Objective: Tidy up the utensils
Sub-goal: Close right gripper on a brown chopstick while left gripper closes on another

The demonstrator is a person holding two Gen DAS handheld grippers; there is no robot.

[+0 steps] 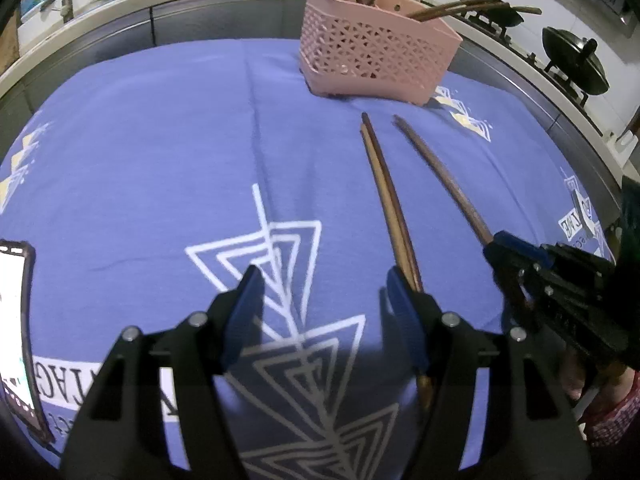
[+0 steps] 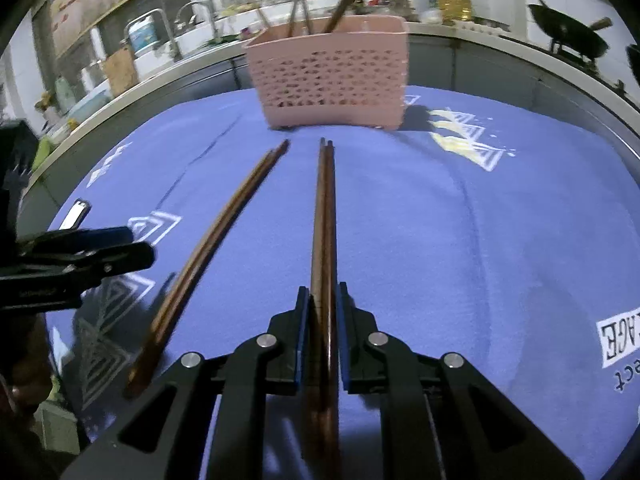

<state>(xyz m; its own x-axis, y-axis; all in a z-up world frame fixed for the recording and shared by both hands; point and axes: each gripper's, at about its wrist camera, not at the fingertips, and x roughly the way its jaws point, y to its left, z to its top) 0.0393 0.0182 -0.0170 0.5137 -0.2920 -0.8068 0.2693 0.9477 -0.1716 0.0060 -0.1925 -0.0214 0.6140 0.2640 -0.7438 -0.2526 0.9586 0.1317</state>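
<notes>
The blue tablecloth carries white triangle prints and upside-down lettering: at the right edge of your right wrist view you can read "AGE", with "ct" below it; the rest is cut off. Your right gripper is pinched on a pair of brown chopsticks running up the frame's centre toward the pink perforated basket, which holds more sticks at the top. A second pair lies on the cloth to the left, slanting. In your left wrist view, your left gripper stands spread with nothing between its pads, its right finger beside that second pair. A lit phone lies at the left edge; dark woks sit upper right.
</notes>
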